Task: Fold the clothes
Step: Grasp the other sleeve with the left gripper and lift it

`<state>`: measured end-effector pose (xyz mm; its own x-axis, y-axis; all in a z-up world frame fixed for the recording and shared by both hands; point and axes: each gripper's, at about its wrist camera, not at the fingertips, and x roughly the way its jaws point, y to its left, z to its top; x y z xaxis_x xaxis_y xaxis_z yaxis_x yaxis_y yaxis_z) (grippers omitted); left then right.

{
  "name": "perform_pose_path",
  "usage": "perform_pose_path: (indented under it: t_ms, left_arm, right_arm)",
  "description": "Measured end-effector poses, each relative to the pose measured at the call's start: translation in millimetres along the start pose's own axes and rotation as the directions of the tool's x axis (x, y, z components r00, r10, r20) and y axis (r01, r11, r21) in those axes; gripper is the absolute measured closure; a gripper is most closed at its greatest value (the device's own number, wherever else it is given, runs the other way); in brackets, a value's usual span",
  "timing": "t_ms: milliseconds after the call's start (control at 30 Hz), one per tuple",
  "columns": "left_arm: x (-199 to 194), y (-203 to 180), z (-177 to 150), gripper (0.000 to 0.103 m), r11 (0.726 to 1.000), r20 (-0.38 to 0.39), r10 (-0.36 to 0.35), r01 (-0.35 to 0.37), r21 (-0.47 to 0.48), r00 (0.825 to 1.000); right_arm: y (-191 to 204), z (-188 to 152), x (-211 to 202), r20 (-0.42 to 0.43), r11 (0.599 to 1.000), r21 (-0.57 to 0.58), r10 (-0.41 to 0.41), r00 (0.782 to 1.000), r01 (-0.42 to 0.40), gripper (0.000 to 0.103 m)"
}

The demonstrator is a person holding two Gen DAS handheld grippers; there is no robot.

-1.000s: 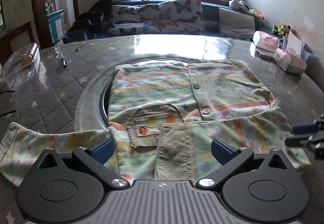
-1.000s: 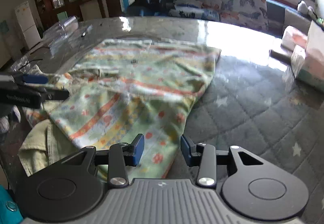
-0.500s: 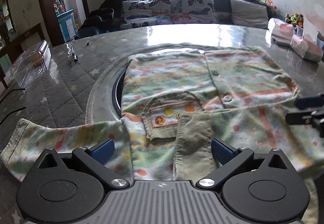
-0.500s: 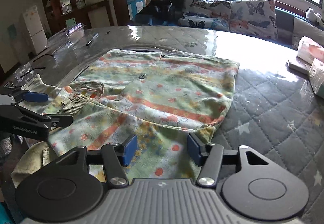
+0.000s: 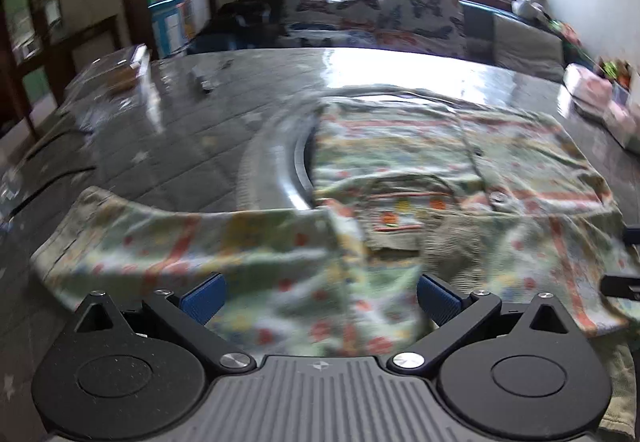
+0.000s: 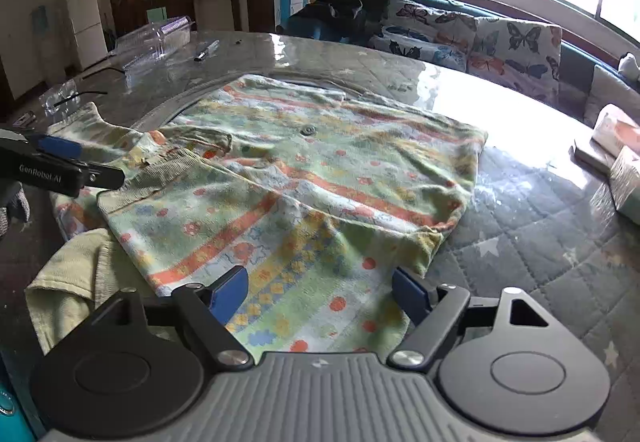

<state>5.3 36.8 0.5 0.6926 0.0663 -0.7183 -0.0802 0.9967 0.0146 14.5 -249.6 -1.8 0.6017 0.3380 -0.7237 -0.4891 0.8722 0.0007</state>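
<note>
Left wrist view: left claw (image 5: 318, 294), jaws apart, hovers just before the outstretched sleeve (image 5: 168, 242) of the patterned cardigan (image 6: 320, 170) spread on the worktop (image 6: 540, 262); right claw (image 6: 320, 290), jaws apart, over the folded sleeve.

Both wrist views look low across the same shirt (image 5: 400, 170).

- The surface (image 6: 520, 282) is a big table with a grey quilted star-print cover under a glossy clear sheet, window glare bouncing off the far side.
- A patterned shirt (image 6: 320, 178) lies spread flat across the middle, one sleeve (image 5: 160, 242) out to the left.
- A clear plastic box (image 6: 156, 38) and a pen (image 6: 206, 50) sit at the far left.
- Tissue packs (image 6: 616, 134) at the right edge.
</note>
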Motion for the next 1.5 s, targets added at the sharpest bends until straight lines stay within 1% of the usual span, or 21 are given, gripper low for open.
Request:
perform_pose_path:
  t_ms: [33,100,167,267,367,467,600,667,767,867,1000,1067,1100,1167,1200,1267,1300,1333,1367,1433,1500]
  left_arm:
    - [-1,7,0,0.0,1.0,0.003,0.013,-0.013,-0.018,1.0]
    - [-3,21,-1,0.0,0.998,0.009,0.042,-0.041,-0.055,0.999]
    - [-4,37,-2,0.0,0.992,0.013,0.084,-0.082,-0.097,0.996]
    - [-5,65,-3,0.0,0.974,0.016,0.158,-0.154,-0.164,0.987]
    - [-6,92,-3,0.0,0.948,0.024,0.236,-0.225,-0.225,0.971]
    - [-6,115,-3,0.0,0.915,0.023,0.31,-0.292,-0.278,0.95]
    - [-4,139,-3,0.0,0.872,0.019,0.37,-0.34,-0.352,0.929]
    - [-2,151,-3,0.001,0.85,0.008,0.388,-0.355,-0.39,0.922]
    - [0,165,-4,0.002,0.826,-0.011,0.392,-0.357,-0.436,0.92]
    - [5,176,-5,0.007,0.815,-0.025,0.367,-0.334,-0.473,0.93]
    - [6,180,-6,0.012,0.81,-0.02,0.359,-0.322,-0.491,0.933]
    - [6,181,-6,0.024,0.805,-0.012,0.37,-0.327,-0.494,0.929]
    - [6,181,-6,0.028,0.807,-0.01,0.376,-0.332,-0.489,0.927]
    - [5,181,-6,0.043,0.814,-0.005,0.381,-0.338,-0.473,0.925]
    - [4,182,-6,0.047,0.819,0.002,0.372,-0.327,-0.471,0.928]
    - [2,182,-6,0.069,0.828,0.015,0.346,-0.298,-0.475,0.938]
    - [1,182,-6,0.074,0.829,0.018,0.333,-0.284,-0.482,0.943]
    - [1,182,-5,0.084,0.831,0.022,0.315,-0.265,-0.49,0.949]
    - [-1,180,-5,0.091,0.833,0.029,0.293,-0.24,-0.498,0.956]
    - [-5,175,-2,0.092,0.84,0.048,0.253,-0.194,-0.507,0.966]
    - [-12,166,2,0.093,0.855,0.08,0.196,-0.13,-0.502,0.977]
  right_arm:
    - [1,1,-2,0.005,1.0,-0.002,0.005,1.0,-0.005,0.02]
    - [4,0,-1,0.003,1.0,-0.005,0.01,1.0,-0.01,0.013]
    - [6,-1,2,-0.004,1.0,-0.008,0.011,1.0,-0.011,0.012]
    - [7,-3,5,-0.017,1.0,-0.005,0.01,1.0,-0.01,0.012]
    - [7,-2,5,-0.018,1.0,-0.005,0.01,1.0,-0.01,0.012]
    - [6,-3,5,-0.02,1.0,-0.005,0.009,1.0,-0.009,0.012]
    - [6,-3,6,-0.021,1.0,-0.004,0.008,1.0,-0.008,0.012]
    - [6,-3,6,-0.022,1.0,-0.005,0.007,1.0,-0.007,0.012]
    - [7,-2,6,-0.023,1.0,-0.005,0.006,1.0,-0.006,0.012]
    - [7,-2,6,-0.023,1.0,-0.004,0.004,1.0,-0.005,0.012]
    - [6,-2,6,-0.023,1.0,-0.004,0.004,1.0,-0.004,0.012]
    - [6,-2,5,-0.022,1.0,-0.005,0.004,1.0,-0.004,0.012]
    - [6,-2,5,-0.022,1.0,-0.005,0.004,1.0,-0.004,0.012]
    - [6,-2,5,-0.021,1.0,-0.003,0.004,1.0,-0.004,0.012]
    - [6,-2,5,-0.02,1.0,-0.003,0.004,1.0,-0.004,0.012]
    - [6,-2,5,-0.017,1.0,0.0,0.002,1.0,-0.002,0.012]
    - [6,-1,5,-0.015,1.0,0.001,0.002,1.0,-0.002,0.012]
    - [6,-1,5,-0.014,1.0,0.002,0.002,1.0,-0.002,0.012]
    - [6,-1,4,-0.013,1.0,0.003,0.002,1.0,-0.002,0.012]
    - [5,-1,2,-0.006,1.0,0.006,-0.002,1.0,0.002,0.012]
    - [4,0,0,0.001,1.0,0.013,-0.007,1.0,0.007,0.012]
